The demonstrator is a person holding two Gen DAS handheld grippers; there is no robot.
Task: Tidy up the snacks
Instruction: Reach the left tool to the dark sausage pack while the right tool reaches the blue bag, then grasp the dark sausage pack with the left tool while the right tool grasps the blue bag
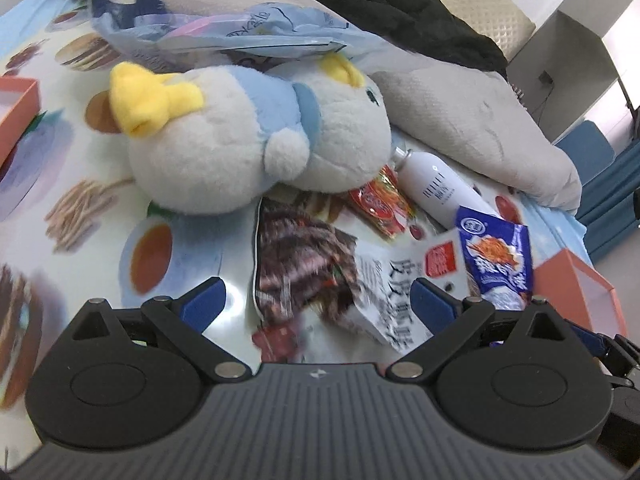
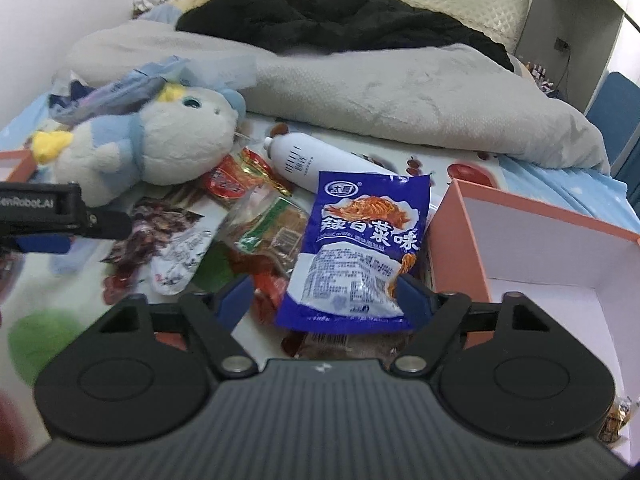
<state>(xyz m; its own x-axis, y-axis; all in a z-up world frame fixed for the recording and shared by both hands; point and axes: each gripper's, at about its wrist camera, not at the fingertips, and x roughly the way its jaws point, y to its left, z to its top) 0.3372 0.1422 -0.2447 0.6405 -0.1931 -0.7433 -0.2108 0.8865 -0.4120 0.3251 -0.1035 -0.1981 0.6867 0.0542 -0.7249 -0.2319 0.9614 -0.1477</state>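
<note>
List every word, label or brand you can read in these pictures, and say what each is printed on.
"辣白菜味": blue snack packet; its small print is unreadable.
"enRobot.AI", start cut off: left gripper.
White bottle: markings too small.
White-and-dark snack bag: large characters blurred, unreadable.

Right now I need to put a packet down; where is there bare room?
Free: inside the open pink cardboard box, right of the blue snack packet, and the printed cloth left of the dark snack bag. Crowded: between the plush toy and white bottle.
</note>
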